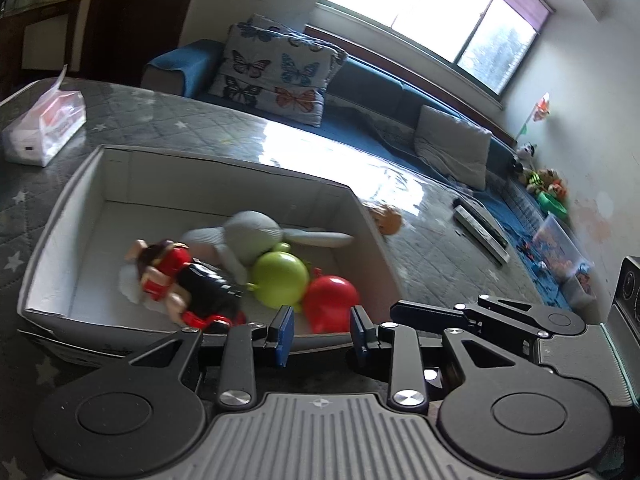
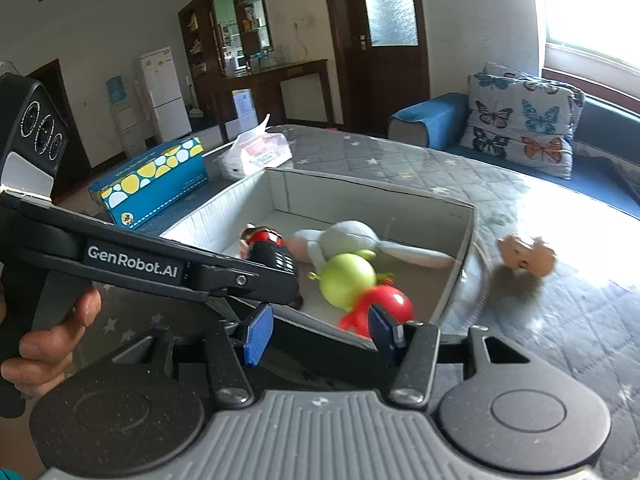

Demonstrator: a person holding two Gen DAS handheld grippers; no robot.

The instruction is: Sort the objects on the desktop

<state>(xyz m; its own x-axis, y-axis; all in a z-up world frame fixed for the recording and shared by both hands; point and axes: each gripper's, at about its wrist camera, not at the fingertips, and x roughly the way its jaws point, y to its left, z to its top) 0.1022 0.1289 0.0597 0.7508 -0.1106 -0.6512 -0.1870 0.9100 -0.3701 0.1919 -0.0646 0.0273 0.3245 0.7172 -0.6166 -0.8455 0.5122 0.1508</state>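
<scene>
A white cardboard box (image 1: 52, 240) sits on the grey quilted table. Inside lie a grey plush rabbit (image 1: 250, 232), a green round toy (image 1: 280, 280), a red round toy (image 1: 330, 300) and a red-and-black action figure (image 1: 192, 284). A small orange toy (image 2: 528, 258) lies on the table outside the box, off its right wall. My left gripper (image 1: 323, 334) hovers at the box's near rim, open, with nothing between its blue pads. My right gripper (image 2: 322, 332) is beside it at the same rim, also open and empty.
A tissue pack (image 1: 44, 128) and a blue box with yellow spots (image 2: 152, 184) stand beyond the box's left side. A long flat remote (image 1: 480, 236) lies at the table's right. A blue sofa with a butterfly cushion (image 1: 276, 76) runs behind. A hand (image 2: 48, 340) grips the left tool.
</scene>
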